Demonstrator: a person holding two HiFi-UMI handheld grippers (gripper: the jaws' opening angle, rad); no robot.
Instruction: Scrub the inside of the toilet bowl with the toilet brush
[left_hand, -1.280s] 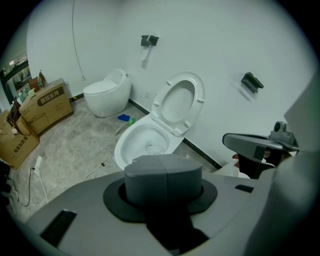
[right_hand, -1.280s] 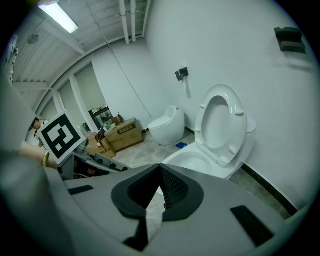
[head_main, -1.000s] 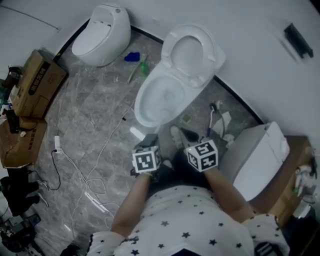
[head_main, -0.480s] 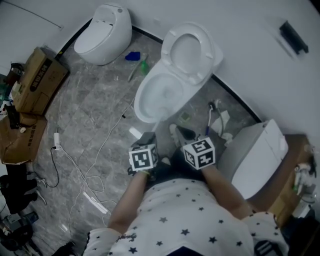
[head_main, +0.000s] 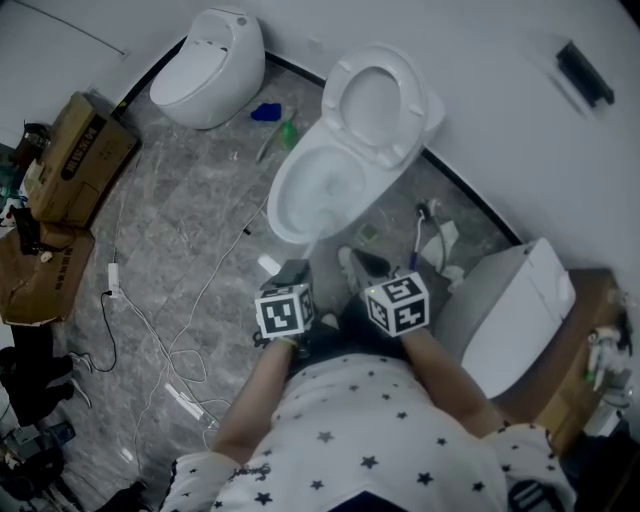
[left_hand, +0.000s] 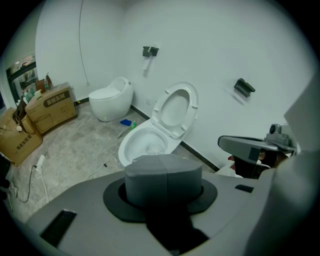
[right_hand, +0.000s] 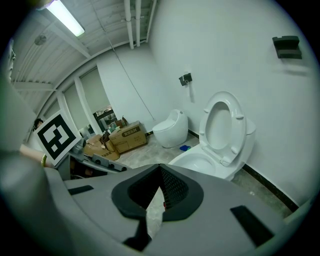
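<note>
Can't pick out a brush for sure: the thin bits on the grey marbled floor (head_main: 190, 220) are too small to tell. Left gripper (left_hand: 163, 172) has its jaws pressed together and empty. Right gripper (right_hand: 157, 192) jaws are a sliver apart, holding nothing. The glossy white oval toilet bowl (head_main: 283, 215) lies just ahead, its rounded seat (head_main: 372, 100) raised.

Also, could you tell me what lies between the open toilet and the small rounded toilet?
A small blue object and a slender green-tipped item lie on the grey floor there; the head view and the left gripper view both show them.
</note>
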